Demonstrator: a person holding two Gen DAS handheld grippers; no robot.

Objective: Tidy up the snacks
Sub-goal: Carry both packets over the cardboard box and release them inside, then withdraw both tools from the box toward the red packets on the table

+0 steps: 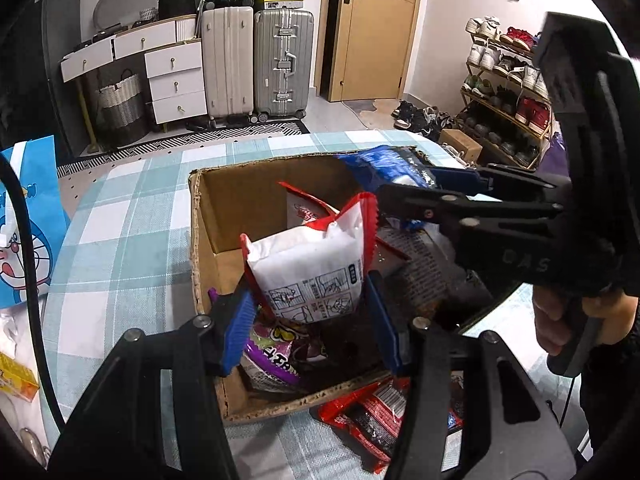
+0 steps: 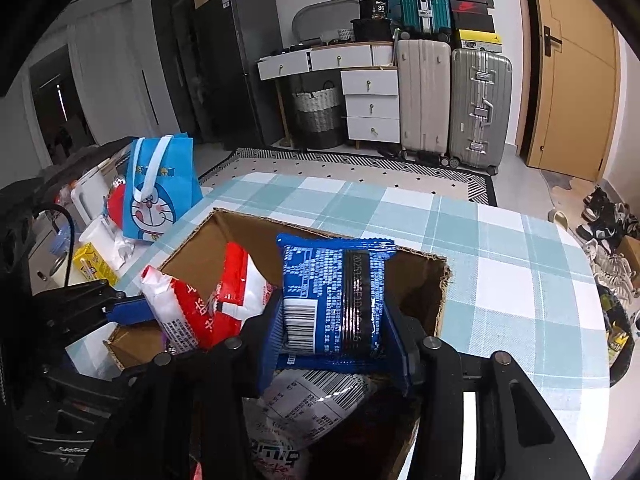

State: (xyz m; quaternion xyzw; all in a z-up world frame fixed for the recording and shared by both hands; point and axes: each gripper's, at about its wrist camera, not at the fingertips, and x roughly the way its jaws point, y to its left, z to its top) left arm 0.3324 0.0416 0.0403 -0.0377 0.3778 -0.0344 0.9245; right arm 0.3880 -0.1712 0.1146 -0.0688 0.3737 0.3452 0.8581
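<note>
1. Blue pads of your left gripper [image 1: 308,316] clamp the red-and-white snack packet [image 1: 308,268] above the cardboard box [image 1: 204,216]; lower it beside the purple packet [image 1: 276,354].
2. Your right gripper [image 2: 334,332] grips the blue snack packet [image 2: 332,296] over the same box; set it upright against the far wall.
3. Release only once each packet rests inside.

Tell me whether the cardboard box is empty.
Not empty: the cardboard box already holds a purple packet and other wrapped snacks on its floor.
</note>
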